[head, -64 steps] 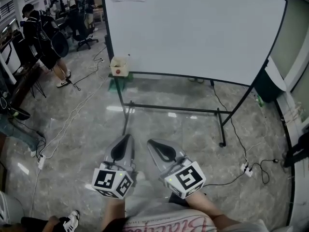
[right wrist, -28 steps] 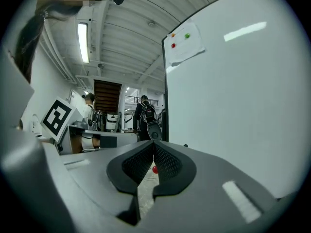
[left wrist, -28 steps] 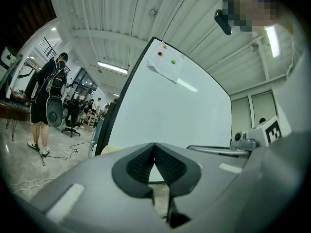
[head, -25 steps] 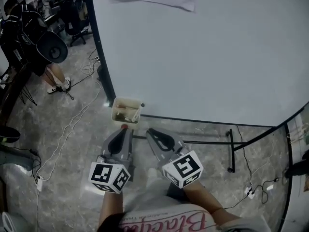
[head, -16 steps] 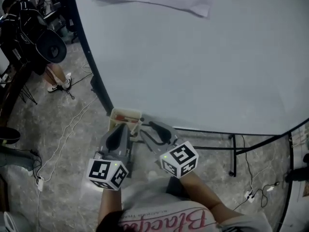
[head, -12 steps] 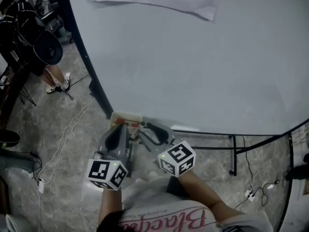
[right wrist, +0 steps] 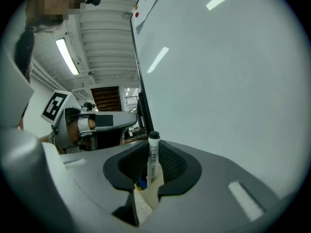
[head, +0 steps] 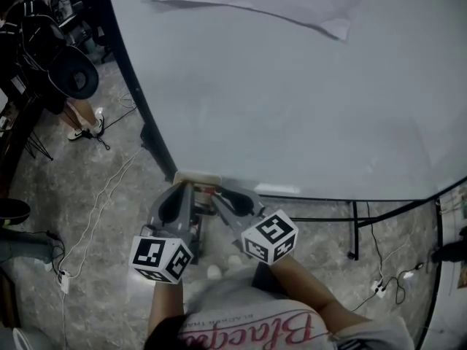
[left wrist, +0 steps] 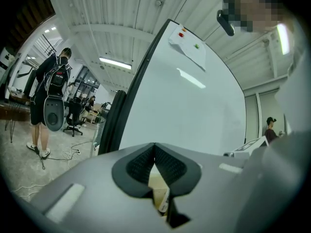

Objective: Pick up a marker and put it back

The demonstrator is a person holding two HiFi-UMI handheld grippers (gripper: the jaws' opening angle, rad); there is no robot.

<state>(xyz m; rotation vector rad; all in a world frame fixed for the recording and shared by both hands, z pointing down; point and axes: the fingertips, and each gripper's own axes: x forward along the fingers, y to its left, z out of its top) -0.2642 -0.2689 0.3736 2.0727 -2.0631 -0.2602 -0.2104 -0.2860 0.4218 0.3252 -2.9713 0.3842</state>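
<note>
The right gripper (right wrist: 151, 166) is closing on the upright marker (right wrist: 154, 147); left gripper (left wrist: 154, 152) pinched together, empty. A shallow grip may tip it toward 12 o'clock.

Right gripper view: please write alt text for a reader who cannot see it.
The right gripper is closing its jaws on an upright marker with a black cap, in front of a whiteboard. The left gripper shows at left.

Box (head: 197, 176) mostly hidden; marker (right wrist: 153, 154) lower end hidden inside.
</note>
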